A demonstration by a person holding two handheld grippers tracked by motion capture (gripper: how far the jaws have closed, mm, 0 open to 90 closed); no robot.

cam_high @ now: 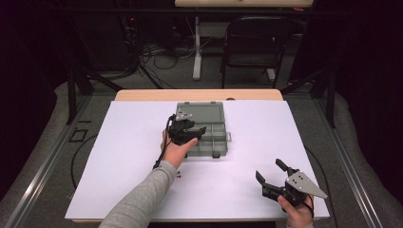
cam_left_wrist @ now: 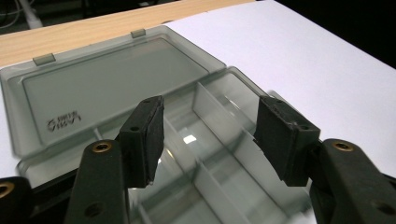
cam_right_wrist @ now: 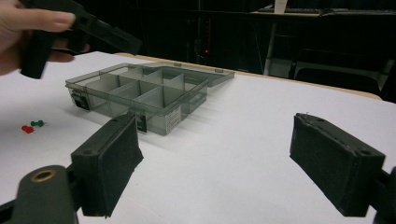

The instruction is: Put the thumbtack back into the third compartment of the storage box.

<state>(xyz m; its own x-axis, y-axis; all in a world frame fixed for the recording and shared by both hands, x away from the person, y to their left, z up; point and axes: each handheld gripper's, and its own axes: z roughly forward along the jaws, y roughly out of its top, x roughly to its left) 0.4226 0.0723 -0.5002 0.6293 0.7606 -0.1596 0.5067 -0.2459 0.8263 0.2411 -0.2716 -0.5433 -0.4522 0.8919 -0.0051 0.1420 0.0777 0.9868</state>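
Organizer box (cam_left_wrist: 140, 93) under left gripper (cam_left_wrist: 210, 135), jaws apart

A wooden table (cam_high: 142, 95) carried a white sheet (cam_high: 285, 142), on which a grey compartment box (cam_high: 209, 142) lay open, with a red pin (cam_right_wrist: 27, 129) and a green pin (cam_right_wrist: 37, 123) just beside the box.

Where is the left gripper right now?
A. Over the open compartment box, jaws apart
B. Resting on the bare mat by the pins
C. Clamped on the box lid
A: the left gripper hangs over the open box, jaws apart with nothing between them.
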